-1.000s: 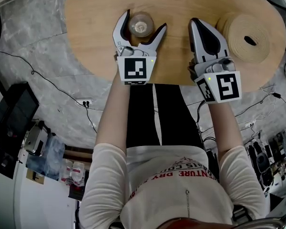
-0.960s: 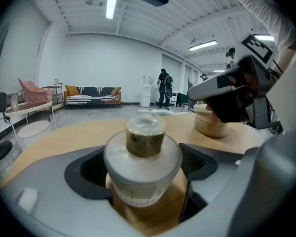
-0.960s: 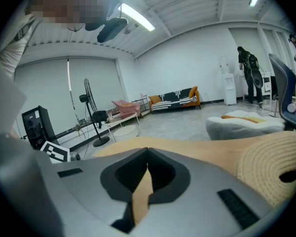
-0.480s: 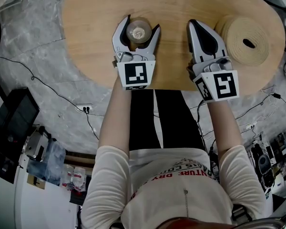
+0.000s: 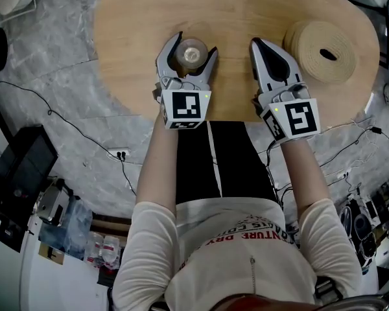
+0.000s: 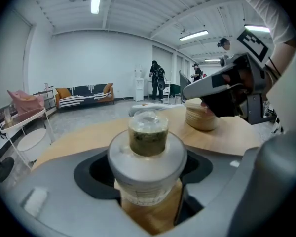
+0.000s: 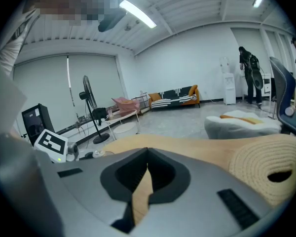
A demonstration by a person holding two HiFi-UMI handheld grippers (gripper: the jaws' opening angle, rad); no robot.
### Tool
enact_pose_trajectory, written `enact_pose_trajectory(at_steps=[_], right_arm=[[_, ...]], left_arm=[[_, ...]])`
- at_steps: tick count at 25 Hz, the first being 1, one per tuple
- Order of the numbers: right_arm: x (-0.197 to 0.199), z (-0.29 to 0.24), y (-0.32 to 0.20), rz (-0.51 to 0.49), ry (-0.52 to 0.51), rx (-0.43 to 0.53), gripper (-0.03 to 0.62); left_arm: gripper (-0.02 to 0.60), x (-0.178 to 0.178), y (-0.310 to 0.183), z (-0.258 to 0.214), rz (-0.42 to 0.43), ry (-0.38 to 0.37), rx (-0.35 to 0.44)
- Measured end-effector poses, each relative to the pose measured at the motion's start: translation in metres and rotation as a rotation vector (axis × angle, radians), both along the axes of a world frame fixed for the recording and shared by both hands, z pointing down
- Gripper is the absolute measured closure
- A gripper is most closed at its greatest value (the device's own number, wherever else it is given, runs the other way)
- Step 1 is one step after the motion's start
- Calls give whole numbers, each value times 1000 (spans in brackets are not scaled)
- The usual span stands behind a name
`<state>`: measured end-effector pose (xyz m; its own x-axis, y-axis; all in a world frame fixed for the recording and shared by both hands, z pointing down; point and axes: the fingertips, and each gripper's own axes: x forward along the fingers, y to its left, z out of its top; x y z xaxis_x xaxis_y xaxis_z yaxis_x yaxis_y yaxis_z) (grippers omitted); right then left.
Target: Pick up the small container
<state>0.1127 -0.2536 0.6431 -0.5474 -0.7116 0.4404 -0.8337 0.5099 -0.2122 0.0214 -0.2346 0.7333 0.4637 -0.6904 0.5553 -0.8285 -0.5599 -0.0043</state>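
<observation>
The small container, a clear jar with a white lid and a greenish-brown filling, stands on the oval wooden table near its front edge. My left gripper has a jaw on each side of it, pressed against its sides. In the left gripper view the small container fills the gap of the left gripper, its white lid resting just above the jaws. My right gripper lies on the table to the right, shut and empty. Its jaws meet in the right gripper view.
A coiled woven mat sits at the table's right end, close beside the right gripper; the same woven mat shows in the right gripper view. Cables and equipment lie on the marble floor round the table. People stand far back in the room.
The left gripper's jaws, wide apart on either side of the container a second ago, have closed in against it. The right gripper has kept its place.
</observation>
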Motion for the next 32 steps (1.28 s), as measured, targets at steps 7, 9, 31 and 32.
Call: enact_pose_trajectory(at_steps=[7,9,31,32], right_arm=[[4,-56,1,22,12,25,606],[4,-76,3,24,16,36,607],[-37,-315,41,-19,-20,206,607],[-38,-325,43,-23,-24,213,607]], left_arm=[[241,2,13,-72,47,30,42],[241,2,16,-100,59,43,51],[241,-30,32,-400,141,135,298],[241,-31,34,-410,140,136,306]])
